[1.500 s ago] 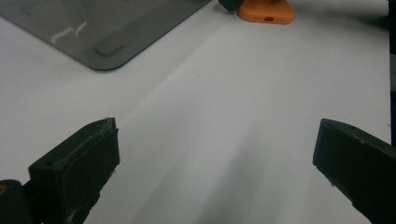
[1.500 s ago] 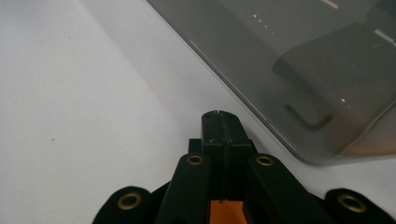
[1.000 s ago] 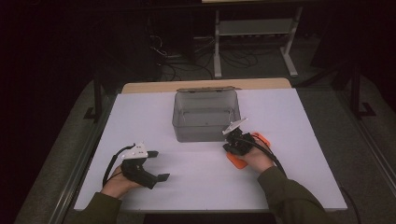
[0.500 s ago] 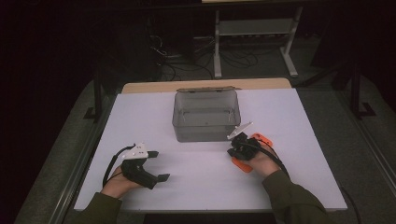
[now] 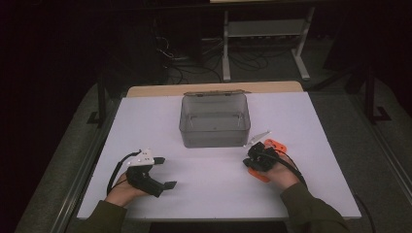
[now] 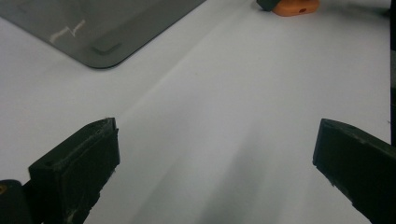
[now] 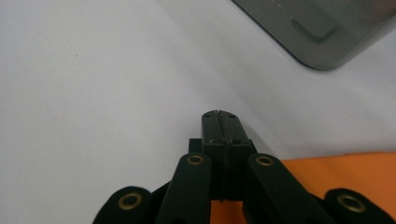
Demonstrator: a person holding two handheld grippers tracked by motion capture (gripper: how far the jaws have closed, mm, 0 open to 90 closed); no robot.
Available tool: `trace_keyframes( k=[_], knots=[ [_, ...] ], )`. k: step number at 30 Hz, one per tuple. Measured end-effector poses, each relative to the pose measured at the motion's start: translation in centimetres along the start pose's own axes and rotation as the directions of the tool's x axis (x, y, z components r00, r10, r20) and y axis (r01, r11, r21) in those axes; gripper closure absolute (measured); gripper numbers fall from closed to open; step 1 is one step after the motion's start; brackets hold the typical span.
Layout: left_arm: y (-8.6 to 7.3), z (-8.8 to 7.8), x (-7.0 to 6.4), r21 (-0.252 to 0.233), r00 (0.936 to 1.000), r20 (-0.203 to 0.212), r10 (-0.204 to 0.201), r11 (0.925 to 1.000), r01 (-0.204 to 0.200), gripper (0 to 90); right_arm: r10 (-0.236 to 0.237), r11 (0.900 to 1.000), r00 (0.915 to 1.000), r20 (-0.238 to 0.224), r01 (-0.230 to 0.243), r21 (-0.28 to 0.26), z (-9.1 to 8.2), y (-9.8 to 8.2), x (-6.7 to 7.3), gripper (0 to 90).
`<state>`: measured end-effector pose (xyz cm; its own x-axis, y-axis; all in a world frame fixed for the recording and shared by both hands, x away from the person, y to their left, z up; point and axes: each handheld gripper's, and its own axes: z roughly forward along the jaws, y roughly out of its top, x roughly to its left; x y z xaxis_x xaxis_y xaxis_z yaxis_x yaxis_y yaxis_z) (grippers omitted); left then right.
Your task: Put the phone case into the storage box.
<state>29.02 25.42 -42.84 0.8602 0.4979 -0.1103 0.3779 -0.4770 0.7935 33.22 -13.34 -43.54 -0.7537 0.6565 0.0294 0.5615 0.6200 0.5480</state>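
Two tongs, left (image 5: 165, 172) wide, right (image 5: 252, 158) pressed together, beside one grey box (image 5: 214, 121)

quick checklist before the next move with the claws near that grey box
1. Translucent grey plastic box upright, lid swung back, nothing seen inside: ok.
2. Left claw jaws wide apart, nothing between them: ok.
3. Right claw jaws pressed together on nothing: not ok if it is to grasp; open first.
4. White table top between the hands and the box bare: ok.
5. Right claw apart from the box's near right corner: ok.
6. Orange plastic piece at the right hand, part of the tool or loose: cannot tell.
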Motion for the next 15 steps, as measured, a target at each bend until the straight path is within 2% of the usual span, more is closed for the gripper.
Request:
trace_keyframes(
  k=[15],
  knots=[
    [-0.1,0.0,0.0,0.008,1.0000,-0.003,0.004,1.0000,-0.004,0.0,0.027,1.000,0.9993,0.025,-0.027,0.010,-1.7,-2.4,-0.3,89.0]
  ],
)
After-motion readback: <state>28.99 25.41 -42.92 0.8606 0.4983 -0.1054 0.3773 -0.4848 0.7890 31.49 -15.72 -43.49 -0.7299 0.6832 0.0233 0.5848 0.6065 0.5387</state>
